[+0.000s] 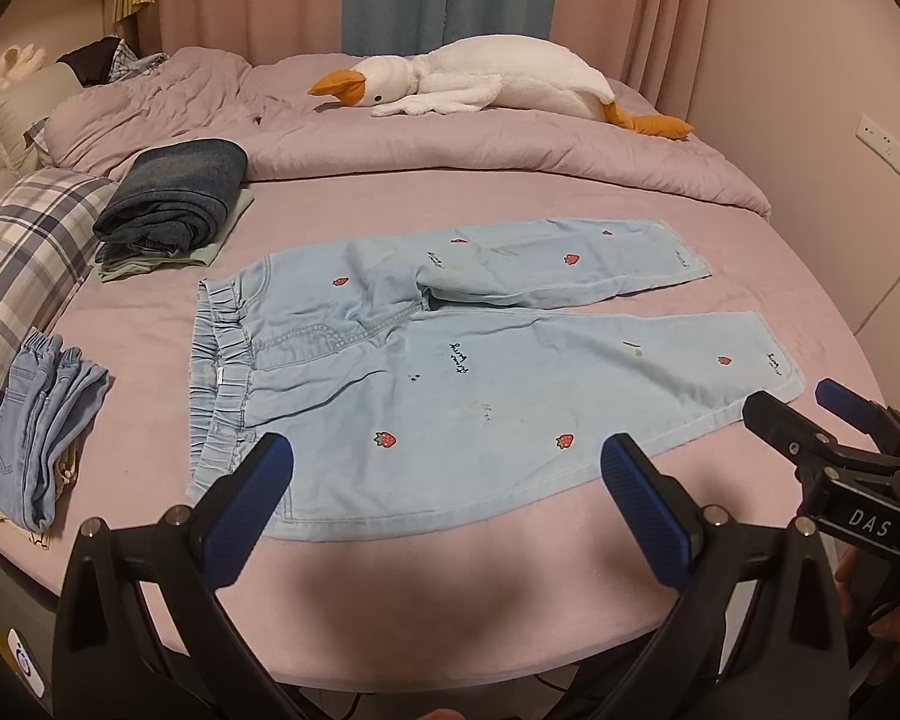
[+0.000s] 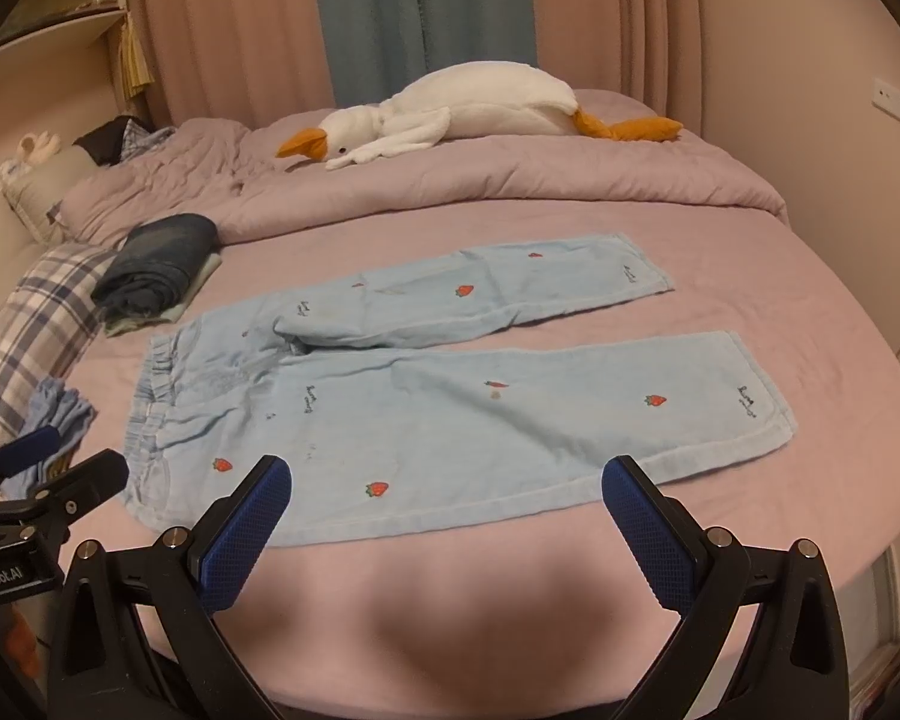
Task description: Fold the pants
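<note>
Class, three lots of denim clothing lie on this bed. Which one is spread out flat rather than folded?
The light blue strawberry pants, spread flat in the middle of the bed. The dark jeans and the small pale jeans on the left are both folded.

Light-blue pants [image 1: 450, 360] (red strawberries), pink sheet [image 1: 450, 570], plaid pillow [image 1: 24, 264].
</note>
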The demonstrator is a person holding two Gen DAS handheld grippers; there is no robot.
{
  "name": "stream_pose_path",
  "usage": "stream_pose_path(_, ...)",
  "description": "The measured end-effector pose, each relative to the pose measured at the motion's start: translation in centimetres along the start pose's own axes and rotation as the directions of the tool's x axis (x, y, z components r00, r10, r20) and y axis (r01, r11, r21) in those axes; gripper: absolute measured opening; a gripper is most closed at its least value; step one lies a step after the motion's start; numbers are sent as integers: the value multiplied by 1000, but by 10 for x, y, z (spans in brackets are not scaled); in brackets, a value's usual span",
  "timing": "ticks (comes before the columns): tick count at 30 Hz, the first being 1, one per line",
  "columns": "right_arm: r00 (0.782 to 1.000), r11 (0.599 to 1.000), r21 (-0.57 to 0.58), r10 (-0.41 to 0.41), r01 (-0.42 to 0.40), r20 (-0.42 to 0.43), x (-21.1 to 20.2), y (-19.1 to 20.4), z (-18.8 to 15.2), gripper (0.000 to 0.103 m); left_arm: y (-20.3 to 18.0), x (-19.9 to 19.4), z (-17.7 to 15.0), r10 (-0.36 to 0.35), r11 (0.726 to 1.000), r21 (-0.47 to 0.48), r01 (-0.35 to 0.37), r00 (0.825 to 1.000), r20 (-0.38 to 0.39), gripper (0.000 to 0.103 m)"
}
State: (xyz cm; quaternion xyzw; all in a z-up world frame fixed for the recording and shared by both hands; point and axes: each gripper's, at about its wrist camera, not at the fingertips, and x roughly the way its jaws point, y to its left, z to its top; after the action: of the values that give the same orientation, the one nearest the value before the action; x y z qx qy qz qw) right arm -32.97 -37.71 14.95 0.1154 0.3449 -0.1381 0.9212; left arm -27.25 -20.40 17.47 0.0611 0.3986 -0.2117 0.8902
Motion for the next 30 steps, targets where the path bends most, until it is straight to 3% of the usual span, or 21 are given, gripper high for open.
stream_pose_path(20,999,1000,23,15,-16,51,-2,-6,-1,103,2,-1,0,1,1000,-7,-1,1000,2,103)
stream_pose_path(30,1000,1000,20,6,-7,16,-3,-6,-1,103,3,-1,-1,0,1000,-9,0,1000,-3,103)
